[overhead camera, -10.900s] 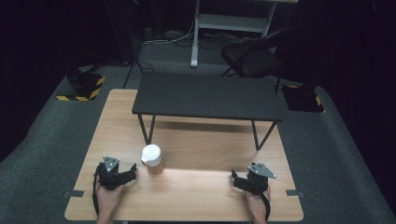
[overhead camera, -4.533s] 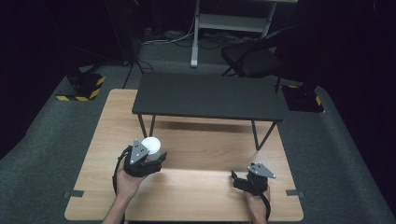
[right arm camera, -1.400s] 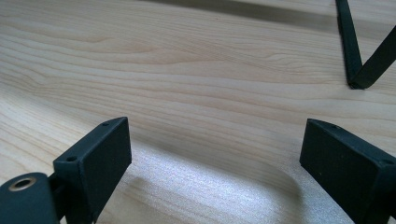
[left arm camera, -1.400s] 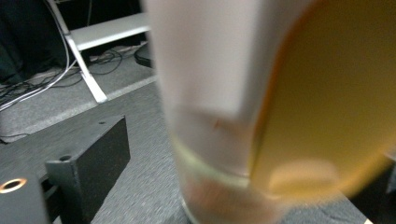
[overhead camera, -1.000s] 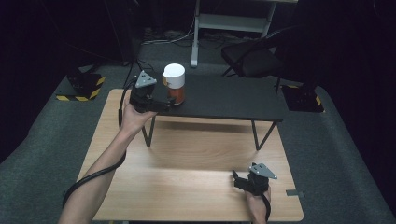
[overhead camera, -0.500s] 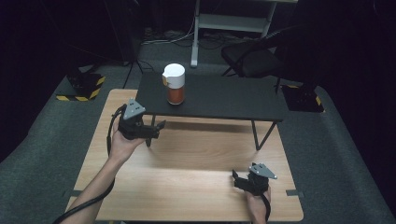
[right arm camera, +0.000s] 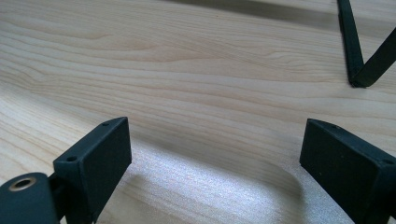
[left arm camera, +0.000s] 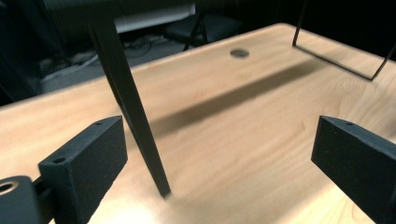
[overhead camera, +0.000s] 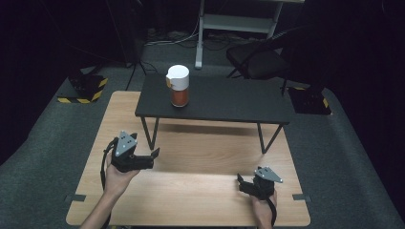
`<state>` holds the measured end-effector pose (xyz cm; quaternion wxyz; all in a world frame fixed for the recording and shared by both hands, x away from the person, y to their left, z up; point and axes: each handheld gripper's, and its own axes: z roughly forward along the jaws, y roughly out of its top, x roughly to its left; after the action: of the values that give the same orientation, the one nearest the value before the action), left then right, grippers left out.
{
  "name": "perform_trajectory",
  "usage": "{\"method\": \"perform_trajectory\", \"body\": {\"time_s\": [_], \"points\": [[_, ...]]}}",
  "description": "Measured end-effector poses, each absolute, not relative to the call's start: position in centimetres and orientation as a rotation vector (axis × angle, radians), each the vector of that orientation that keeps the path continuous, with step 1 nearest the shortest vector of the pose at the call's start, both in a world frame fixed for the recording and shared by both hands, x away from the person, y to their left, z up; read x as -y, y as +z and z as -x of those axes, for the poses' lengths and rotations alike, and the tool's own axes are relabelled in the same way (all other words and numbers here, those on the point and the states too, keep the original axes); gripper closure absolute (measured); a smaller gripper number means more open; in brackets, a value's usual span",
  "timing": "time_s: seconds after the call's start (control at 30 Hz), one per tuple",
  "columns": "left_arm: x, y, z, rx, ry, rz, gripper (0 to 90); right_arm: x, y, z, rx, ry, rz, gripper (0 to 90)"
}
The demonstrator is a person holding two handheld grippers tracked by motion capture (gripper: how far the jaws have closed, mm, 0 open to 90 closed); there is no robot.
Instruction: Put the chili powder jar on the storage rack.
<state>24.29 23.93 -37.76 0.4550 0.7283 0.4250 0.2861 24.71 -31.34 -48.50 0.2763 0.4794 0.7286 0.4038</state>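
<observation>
A jar (overhead camera: 178, 86) with a white lid and orange-red contents stands upright on the left part of the small black raised table (overhead camera: 239, 102). My left gripper (overhead camera: 154, 155) hovers low over the wooden table (overhead camera: 191, 191) at the front left, well below and in front of the jar. Its jaws stand wide open with nothing between them (left arm camera: 215, 158). My right gripper (overhead camera: 240, 181) rests at the front right of the wooden table, open and empty (right arm camera: 215, 163).
The black table's thin metal legs (overhead camera: 149, 131) reach down to the wood; one leg (left arm camera: 133, 107) stands right in front of my left gripper, another leg foot (right arm camera: 357, 70) lies ahead of my right. A chair (overhead camera: 258, 57) and striped boxes (overhead camera: 83, 88) sit on the floor beyond.
My left gripper let go of the jar on the black table, then drew back and down toward the front left of the wooden table. The right gripper stayed put.
</observation>
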Motion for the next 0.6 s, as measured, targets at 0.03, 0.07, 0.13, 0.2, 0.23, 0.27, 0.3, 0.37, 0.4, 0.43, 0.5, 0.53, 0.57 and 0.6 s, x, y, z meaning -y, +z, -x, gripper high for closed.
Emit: {"method": "perform_trajectory", "body": {"time_s": [0.03, 0.07, 0.13, 0.2, 0.23, 0.27, 0.3, 0.37, 0.4, 0.43, 0.5, 0.53, 0.57, 0.6], "points": [[-23.8, -38.3, -24.2, -1.06, 0.702, -1.804, 3.6, 31.3, -48.5, -24.7, -1.957, 1.085, -1.287, 8.3], [-23.5, -38.9, -24.1, -1.076, 0.697, -1.814, 3.6, 31.3, -48.5, -24.7, -1.958, 1.085, -1.288, 8.3], [-23.2, -39.8, -23.9, -1.098, 0.687, -1.825, 3.6, 31.3, -48.5, -24.7, -1.96, 1.084, -1.287, 8.3], [-22.9, -40.8, -24.0, -1.126, 0.67, -1.839, 3.6, 31.3, -48.5, -24.8, -1.961, 1.083, -1.286, 8.3], [-22.8, -41.4, -24.0, -1.143, 0.66, -1.841, 3.6, 31.3, -48.5, -24.8, -1.962, 1.083, -1.286, 8.3], [-22.7, -41.9, -24.1, -1.161, 0.648, -1.844, 3.6, 31.3, -48.5, -24.8, -1.963, 1.083, -1.286, 8.3], [-22.6, -42.4, -24.1, -1.179, 0.633, -1.842, 3.6, 31.3, -48.5, -24.8, -1.963, 1.082, -1.286, 8.3], [-22.5, -43.4, -24.0, -1.215, 0.606, -1.831, 3.9, 31.3, -48.5, -24.8, -1.964, 1.081, -1.286, 8.3], [-22.5, -43.8, -24.0, -1.226, 0.594, -1.827, 3.9, 31.3, -48.5, -24.8, -1.964, 1.081, -1.285, 8.3], [-22.5, -44.1, -24.0, -1.232, 0.587, -1.826, 4.0, 31.3, -48.5, -24.8, -1.964, 1.081, -1.284, 8.3], [-22.4, -44.7, -23.9, -1.248, 0.577, -1.824, 4.0, 31.3, -48.4, -24.8, -1.965, 1.08, -1.284, 8.3], [-22.3, -45.0, -23.8, -1.256, 0.574, -1.818, 4.1, 31.3, -48.4, -24.8, -1.965, 1.08, -1.283, 8.3], [-22.4, -45.2, -23.7, -1.26, 0.572, -1.815, 4.1, 31.3, -48.4, -24.8, -1.966, 1.08, -1.283, 8.3], [-22.4, -45.4, -23.7, -1.265, 0.572, -1.807, 4.1, 31.3, -48.4, -24.8, -1.965, 1.08, -1.283, 8.3]]}}
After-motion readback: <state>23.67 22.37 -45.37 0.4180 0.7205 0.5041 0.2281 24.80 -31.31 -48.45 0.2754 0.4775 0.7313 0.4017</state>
